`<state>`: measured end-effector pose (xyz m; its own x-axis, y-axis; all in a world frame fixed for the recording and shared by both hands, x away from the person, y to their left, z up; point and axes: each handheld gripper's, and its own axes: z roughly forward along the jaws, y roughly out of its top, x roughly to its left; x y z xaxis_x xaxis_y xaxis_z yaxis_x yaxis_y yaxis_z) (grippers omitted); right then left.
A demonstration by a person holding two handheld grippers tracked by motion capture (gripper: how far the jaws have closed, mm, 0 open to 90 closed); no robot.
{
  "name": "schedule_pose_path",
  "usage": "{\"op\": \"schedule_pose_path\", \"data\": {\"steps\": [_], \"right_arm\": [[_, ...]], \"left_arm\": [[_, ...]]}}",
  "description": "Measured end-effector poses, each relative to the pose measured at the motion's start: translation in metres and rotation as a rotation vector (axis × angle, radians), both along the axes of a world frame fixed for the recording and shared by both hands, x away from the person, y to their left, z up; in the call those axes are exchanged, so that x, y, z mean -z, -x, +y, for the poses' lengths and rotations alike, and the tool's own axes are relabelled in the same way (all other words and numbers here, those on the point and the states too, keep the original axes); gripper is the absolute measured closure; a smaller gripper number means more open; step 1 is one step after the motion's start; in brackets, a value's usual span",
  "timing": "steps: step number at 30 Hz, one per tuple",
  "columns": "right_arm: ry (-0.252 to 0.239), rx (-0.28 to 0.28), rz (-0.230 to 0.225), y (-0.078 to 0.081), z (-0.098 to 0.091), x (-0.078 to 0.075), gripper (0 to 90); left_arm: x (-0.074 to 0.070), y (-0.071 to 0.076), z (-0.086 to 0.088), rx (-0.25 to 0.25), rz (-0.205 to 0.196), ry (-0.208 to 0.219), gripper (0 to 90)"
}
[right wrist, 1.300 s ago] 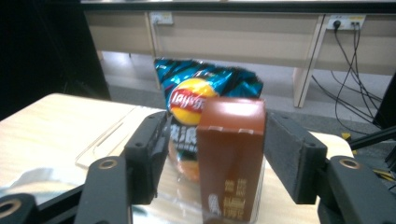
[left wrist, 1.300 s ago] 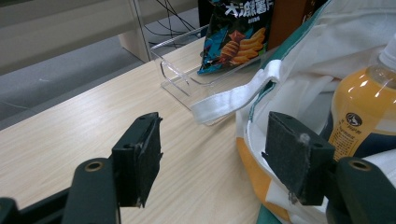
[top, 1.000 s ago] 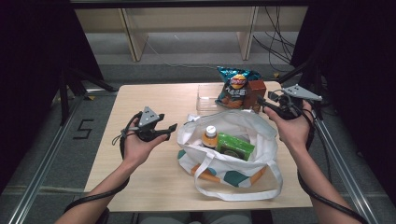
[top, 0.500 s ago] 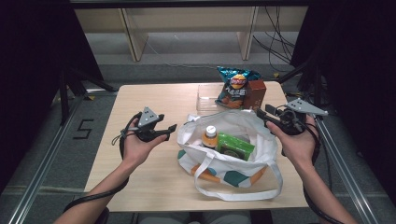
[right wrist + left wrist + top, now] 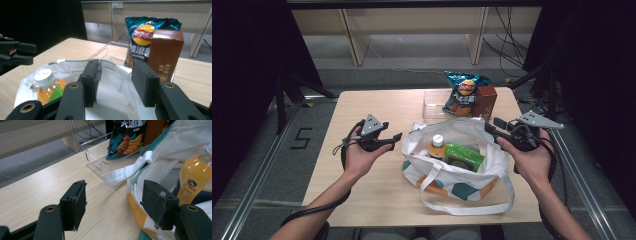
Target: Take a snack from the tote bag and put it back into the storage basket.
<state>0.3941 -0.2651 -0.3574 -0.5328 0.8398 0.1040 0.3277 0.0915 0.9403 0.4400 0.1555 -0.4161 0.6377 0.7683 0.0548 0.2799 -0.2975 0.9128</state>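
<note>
1. Since a second ago, the right gripper (image 5: pixel 493 129) has slid from beside the brown carton (image 5: pixel 486 100) down to the tote bag's (image 5: pixel 462 172) right rim; its jaws, just narrowing, stand apart with nothing pressed.
2. Left gripper (image 5: pixel 396 139) hangs open and empty, just left of the bag.
3. Soft white cloth bag, slumped mid-table, holds an orange bottle (image 5: pixel 437 148) and a green box (image 5: pixel 463 156).
4. Behind: glossy crisp packet (image 5: pixel 464 90) and clear acrylic tray (image 5: pixel 433 104).

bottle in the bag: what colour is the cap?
White, on the bottle of orange drink inside the bag; clearest in the right gripper view.
</note>
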Motion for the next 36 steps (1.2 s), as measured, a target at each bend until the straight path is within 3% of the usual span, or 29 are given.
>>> {"op": "schedule_pose_path", "data": {"steps": [4, 5, 12, 13, 15, 16, 17, 19, 20, 22, 26, 28, 31, 32, 33, 34, 36], "right_arm": [[-0.003, -0.018, 0.023, 0.004, 0.003, 0.004, 57.1], [0.018, -0.044, 0.013, 0.004, 0.002, 0.006, 56.9], [0.005, -0.097, 0.054, 0.013, 0.006, 0.013, 56.3], [-0.004, -0.093, 0.076, 0.016, 0.008, 0.013, 56.2], [0.020, -0.122, 0.048, 0.016, 0.008, 0.015, 56.1], [-0.005, -0.123, 0.078, 0.019, 0.010, 0.016, 56.0], [0.005, -0.146, 0.055, 0.018, 0.010, 0.018, 55.9], [0.004, -0.142, 0.077, 0.022, 0.012, 0.019, 55.9], [0.035, -0.155, 0.040, 0.020, 0.011, 0.021, 55.9], [0.011, -0.159, 0.087, 0.023, 0.014, 0.023, 56.0], [0.028, -0.189, 0.081, 0.022, 0.015, 0.031, 56.0], [0.026, -0.186, 0.119, 0.024, 0.018, 0.034, 56.0], [0.020, -0.206, 0.127, 0.024, 0.021, 0.038, 56.0], [0.037, -0.208, 0.143, 0.024, 0.021, 0.038, 56.1], [0.030, -0.220, 0.143, 0.024, 0.022, 0.039, 56.1], [0.052, -0.222, 0.124, 0.022, 0.021, 0.040, 56.2], [0.069, -0.231, 0.128, 0.022, 0.021, 0.042, 56.3]], "left_arm": [[0.000, 0.000, 0.000, -0.007, -0.001, -0.002, 35.4], [0.000, 0.000, 0.000, -0.009, 0.001, 0.000, 35.4], [-0.002, 0.002, -0.003, -0.009, -0.005, -0.006, 35.4], [-0.002, 0.002, -0.003, -0.010, -0.004, -0.003, 35.4], [-0.002, 0.002, -0.003, -0.007, -0.006, -0.007, 35.4], [-0.002, 0.003, -0.003, -0.008, -0.005, -0.007, 35.3], [-0.002, 0.003, -0.003, -0.007, -0.006, -0.008, 35.4], [-0.002, 0.003, -0.002, -0.007, -0.007, -0.009, 35.3], [-0.002, 0.003, -0.002, -0.008, -0.006, -0.008, 35.4], [-0.002, 0.003, -0.003, -0.011, -0.005, -0.002, 35.4], [-0.003, 0.003, -0.003, -0.009, -0.009, -0.007, 35.3], [-0.003, 0.003, -0.003, -0.012, -0.005, -0.001, 35.4], [-0.002, 0.003, -0.003, -0.011, -0.004, -0.002, 35.3], [-0.002, 0.003, -0.003, -0.011, -0.005, -0.003, 35.4], [-0.002, 0.003, -0.003, -0.011, -0.005, -0.003, 35.3], [-0.002, 0.003, -0.003, -0.011, -0.004, -0.003, 35.3], [-0.003, 0.003, -0.003, -0.008, -0.009, -0.008, 35.3]]}}
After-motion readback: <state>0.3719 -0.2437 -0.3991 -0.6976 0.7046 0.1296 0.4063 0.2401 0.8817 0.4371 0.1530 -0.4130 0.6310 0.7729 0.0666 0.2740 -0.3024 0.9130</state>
